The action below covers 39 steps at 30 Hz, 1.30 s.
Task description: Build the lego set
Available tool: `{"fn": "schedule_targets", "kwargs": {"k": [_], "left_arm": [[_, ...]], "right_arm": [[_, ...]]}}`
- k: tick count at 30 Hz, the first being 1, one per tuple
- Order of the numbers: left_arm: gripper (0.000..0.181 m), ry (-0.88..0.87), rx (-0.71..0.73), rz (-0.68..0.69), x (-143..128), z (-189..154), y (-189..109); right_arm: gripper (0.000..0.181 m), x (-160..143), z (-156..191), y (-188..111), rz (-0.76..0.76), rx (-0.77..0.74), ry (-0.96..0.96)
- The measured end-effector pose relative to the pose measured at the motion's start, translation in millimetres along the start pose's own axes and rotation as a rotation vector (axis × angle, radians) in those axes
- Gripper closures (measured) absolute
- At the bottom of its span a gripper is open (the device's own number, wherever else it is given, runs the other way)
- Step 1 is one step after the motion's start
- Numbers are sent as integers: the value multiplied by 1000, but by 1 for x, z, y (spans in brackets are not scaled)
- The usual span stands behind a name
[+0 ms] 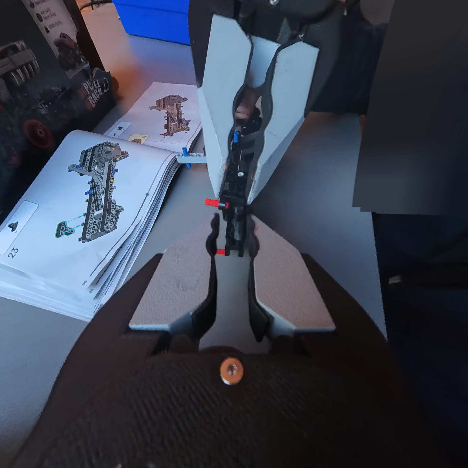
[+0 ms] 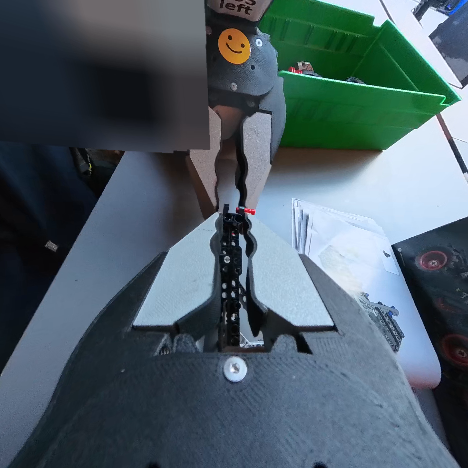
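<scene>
A long black lego assembly [image 1: 235,222] with red pins [image 1: 212,201] on its side is held above the grey table, between both grippers, which face each other. My right gripper [image 1: 234,198] comes from the far side and is shut along most of its length; in the right wrist view the black beam [image 2: 229,266] runs between this gripper's [image 2: 231,220] pads. My left gripper [image 1: 234,220] closes on the assembly's near end, where a second red pin [image 1: 220,251] sticks out. It shows opposite in the right wrist view [image 2: 231,209], next to a red pin [image 2: 245,210].
An open instruction booklet [image 1: 101,202] lies left of the grippers, with a loose grey beam with a blue pin [image 1: 188,157] at its edge. The dark set box [image 1: 50,101] stands behind it. A green bin [image 2: 354,116] with parts and a blue bin [image 1: 152,20] sit farther off. The table edge [image 1: 374,253] is close. Less than 4 cm separates the two grippers' tips.
</scene>
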<state>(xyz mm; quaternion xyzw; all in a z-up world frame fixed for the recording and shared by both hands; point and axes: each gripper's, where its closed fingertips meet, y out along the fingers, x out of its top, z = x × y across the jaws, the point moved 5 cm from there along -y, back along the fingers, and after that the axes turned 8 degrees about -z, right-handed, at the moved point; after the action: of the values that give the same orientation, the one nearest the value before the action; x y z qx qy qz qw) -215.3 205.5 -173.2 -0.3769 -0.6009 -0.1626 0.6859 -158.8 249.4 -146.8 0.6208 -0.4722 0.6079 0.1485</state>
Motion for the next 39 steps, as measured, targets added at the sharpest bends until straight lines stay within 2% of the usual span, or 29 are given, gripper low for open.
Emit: {"fn": "schedule_targets", "kwargs": {"k": [4,7,8,17,26,34,39], "left_arm": [[156,-31,-14,72,-7,1,6],[170,-42,-36,119,-11,0,9],[178,-35,-33,118,-11,-1,9],[178,19,22,73,-7,0,5],[178,34,30,101,-10,-1,7],[179,100,75,146,-14,-3,9],[179,77,65,168,-16,-1,10]], "right_arm": [[170,0,0,0,-3,12,-7],[170,0,0,0,-3,20,7],[170,0,-1,0,-4,9,7],[170,4,-3,-4,-61,20,22],[169,-1,-4,0,-33,13,4],[169,-3,-2,3,77,37,21],[169,1,-2,7,251,52,-55]]}}
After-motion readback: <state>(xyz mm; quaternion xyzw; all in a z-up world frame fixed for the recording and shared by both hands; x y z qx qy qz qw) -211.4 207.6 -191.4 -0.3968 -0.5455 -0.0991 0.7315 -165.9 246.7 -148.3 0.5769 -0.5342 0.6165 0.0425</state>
